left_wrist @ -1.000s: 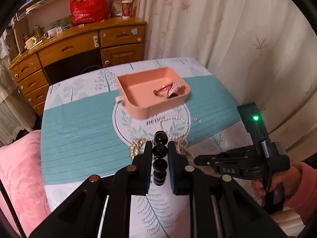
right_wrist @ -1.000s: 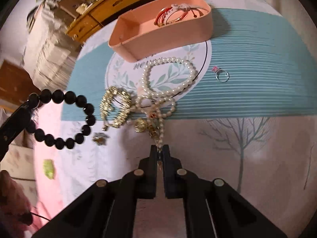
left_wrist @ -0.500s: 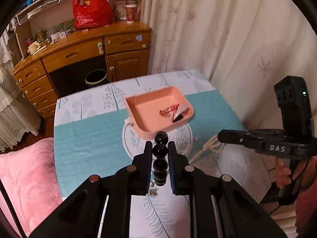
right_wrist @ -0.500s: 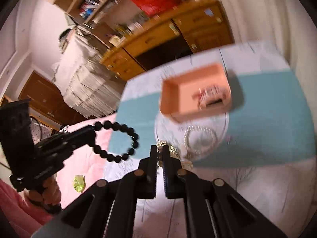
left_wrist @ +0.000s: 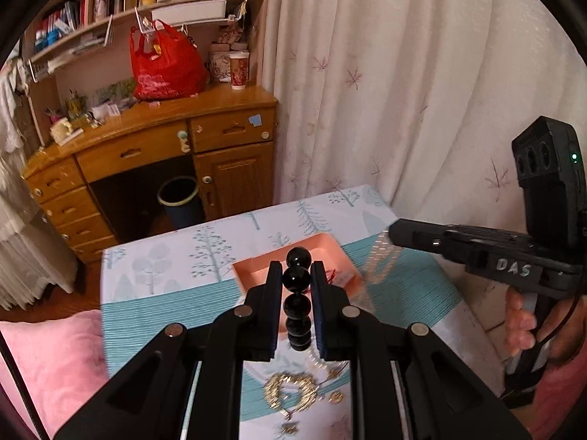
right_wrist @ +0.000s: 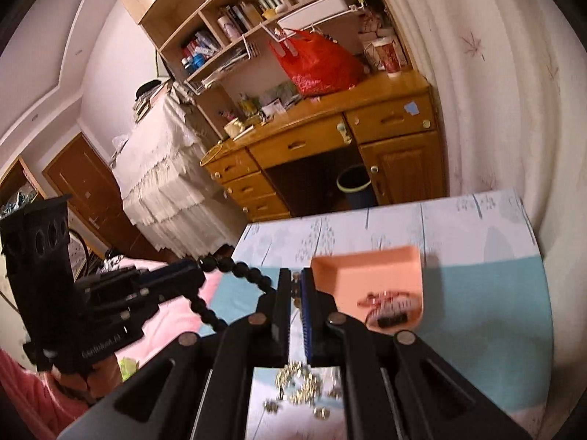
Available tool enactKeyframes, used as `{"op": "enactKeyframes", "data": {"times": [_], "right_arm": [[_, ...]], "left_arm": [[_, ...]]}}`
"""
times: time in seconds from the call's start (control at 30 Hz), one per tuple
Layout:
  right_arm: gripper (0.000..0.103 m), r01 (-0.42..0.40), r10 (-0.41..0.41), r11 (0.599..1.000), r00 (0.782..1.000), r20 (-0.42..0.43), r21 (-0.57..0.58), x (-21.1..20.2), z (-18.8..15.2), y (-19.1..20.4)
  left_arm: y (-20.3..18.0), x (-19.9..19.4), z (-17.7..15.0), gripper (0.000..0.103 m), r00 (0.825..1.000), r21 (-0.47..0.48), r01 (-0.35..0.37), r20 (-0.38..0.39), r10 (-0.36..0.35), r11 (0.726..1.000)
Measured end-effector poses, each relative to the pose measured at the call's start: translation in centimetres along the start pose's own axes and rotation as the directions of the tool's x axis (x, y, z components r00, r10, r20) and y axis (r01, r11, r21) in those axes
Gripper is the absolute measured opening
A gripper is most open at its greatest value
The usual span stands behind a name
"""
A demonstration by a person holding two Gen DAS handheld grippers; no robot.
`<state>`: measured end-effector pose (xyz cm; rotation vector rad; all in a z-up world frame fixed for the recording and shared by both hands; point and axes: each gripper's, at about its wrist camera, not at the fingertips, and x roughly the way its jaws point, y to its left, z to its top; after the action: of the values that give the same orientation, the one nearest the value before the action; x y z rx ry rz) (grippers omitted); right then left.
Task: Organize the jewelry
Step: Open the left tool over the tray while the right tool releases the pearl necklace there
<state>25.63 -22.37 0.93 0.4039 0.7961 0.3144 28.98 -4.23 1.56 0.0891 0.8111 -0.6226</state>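
Black bead bracelet (left_wrist: 296, 302) lies clamped between the two fingers of the left gripper (left_wrist: 297, 275), its beads stacked in a line along the closed jaws; from the right wrist camera it hangs as a loop (right_wrist: 234, 286) off that gripper's tip, raised above the table. The right gripper (right_wrist: 296, 286) is closed to a narrow slit; something small and pale sits between its pads, and in the left wrist view a blurred pale strand (left_wrist: 378, 260) trails from its tip, too smeared to identify. A hand (left_wrist: 521, 326) grips the right gripper's handle.

Pink tray (right_wrist: 337, 267) stands on the table beyond both grippers, just past the bracelet, and holds a red-and-white piece of jewelry (right_wrist: 385, 302) with a dark item beside it. On the near side of the tray, under the grippers, gold chain jewelry (left_wrist: 291, 392) and small gold pieces lie on the tablecloth (left_wrist: 154, 315), teal-banded with printed trees. Beyond the tray: a wooden desk (left_wrist: 154, 146) bearing a red plastic bag (left_wrist: 165, 62), a bin (left_wrist: 179, 201) beneath it, bookshelves above, and a pale curtain (left_wrist: 403, 73) to the tray's right.
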Motion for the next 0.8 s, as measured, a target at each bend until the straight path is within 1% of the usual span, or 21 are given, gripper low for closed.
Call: {"op": "enactKeyframes", "data": {"times": [0.03,0.1,0.23,0.3,0.33,0.37,0.4,0.43,0.47,0.5,0.53,0.57,0.6,0.63,0.67,0.7,0.73,0.77,0.8], "right_arm": [[0.005,0.009,-0.009,1.0,1.0,0.001,-0.005,0.6,0.4,-0.1],[0.005,0.013,-0.013,1.0,1.0,0.004,-0.01,1.5,0.8,-0.1],[0.005,0.003,-0.003,1.0,1.0,-0.016,-0.009,4.1,1.0,-0.9],[0.005,0.013,-0.013,1.0,0.999,-0.04,-0.005,5.8,0.8,-1.7],[0.006,0.027,-0.027,1.0,0.998,-0.049,0.003,6.5,0.6,-2.1],[0.006,0.039,-0.038,0.999,0.997,-0.07,0.016,7.3,0.3,-2.8],[0.006,0.055,-0.051,0.998,0.993,-0.111,0.028,8.4,0.0,-3.5],[0.006,0.071,-0.066,0.997,0.988,-0.141,0.035,9.0,-0.3,-3.9],[0.006,0.1,-0.09,0.994,0.978,-0.188,0.047,9.9,-0.6,-4.5],[0.006,0.117,-0.101,0.991,0.97,-0.222,0.061,10.5,-0.8,-5.1],[0.006,0.117,-0.098,0.991,0.967,-0.235,0.069,10.7,-1.0,-5.5],[0.006,0.114,-0.094,0.991,0.967,-0.236,0.075,10.6,-1.0,-5.8],[0.007,0.113,-0.093,0.991,0.969,-0.231,0.077,10.5,-1.1,-6.0],[0.011,0.118,-0.097,0.99,0.969,-0.227,0.079,10.4,-1.1,-6.2],[0.019,0.129,-0.108,0.988,0.969,-0.224,0.082,10.2,-1.1,-6.4],[0.023,0.138,-0.116,0.987,0.968,-0.221,0.086,10.1,-1.1,-6.6],[0.032,0.14,-0.117,0.986,0.969,-0.219,0.091,10.0,-1.2,-6.7],[0.037,0.142,-0.118,0.985,0.969,-0.215,0.1,9.8,-1.2,-7.0],[0.039,0.143,-0.118,0.984,0.97,-0.214,0.107,9.6,-1.2,-7.2]], "left_arm": [[0.1,0.6,0.1,0.013,1.0,-0.009,0.012,-0.003,-0.012,1.0],[0.3,2.2,0.3,0.013,1.0,-0.023,0.012,-0.012,-0.013,1.0],[0.9,5.3,0.0,0.013,0.999,-0.057,0.039,-0.033,-0.041,0.998],[1.2,7.1,-0.6,0.013,0.998,-0.062,0.022,-0.058,-0.026,0.998],[1.3,8.3,-1.0,0.013,0.996,-0.058,0.005,-0.087,-0.01,0.998],[1.5,9.3,-1.5,0.013,0.993,-0.063,-0.015,-0.118,0.007,0.998],[1.8,10.3,-1.9,0.014,0.988,-0.079,-0.047,-0.15,0.035,0.996],[2.2,10.9,-2.3,0.024,0.984,-0.095,-0.067,-0.173,0.049,0.993],[2.5,11.3,-2.8,0.038,0.98,-0.114,-0.071,-0.192,0.048,0.991],[2.8,11.5,-3.1,0.046,0.979,-0.127,-0.067,-0.201,0.04,0.99],[3.1,11.5,-3.3,0.058,0.979,-0.136,-0.066,-0.201,0.038,0.988],[3.3,11.3,-3.3,0.062,0.981,-0.143,-0.074,-0.187,0.047,0.987],[3.5,11.2,-3.3,0.062,0.982,-0.144,-0.082,-0.179,0.055,0.986],[3.6,11.0,-3.2,0.062,0.982,-0.145,-0.087,-0.176,0.061,0.986],[3.8,10.9,-3.0,0.063,0.982,-0.148,-0.093,-0.176,0.067,0.985],[3.9,10.8,-2.8,0.063,0.982,-0.15,-0.099,-0.174,0.072,0.984],[4.1,10.7,-2.7,0.065,0.982,-0.152,-0.106,-0.171,0.079,0.983],[4.3,10.6,-2.7,0.069,0.982,-0.154,-0.116,-0.165,0.09,0.981],[4.3,10.5,-2.6,0.072,0.982,-0.154,-0.122,-0.159,0.097,0.981]]}}
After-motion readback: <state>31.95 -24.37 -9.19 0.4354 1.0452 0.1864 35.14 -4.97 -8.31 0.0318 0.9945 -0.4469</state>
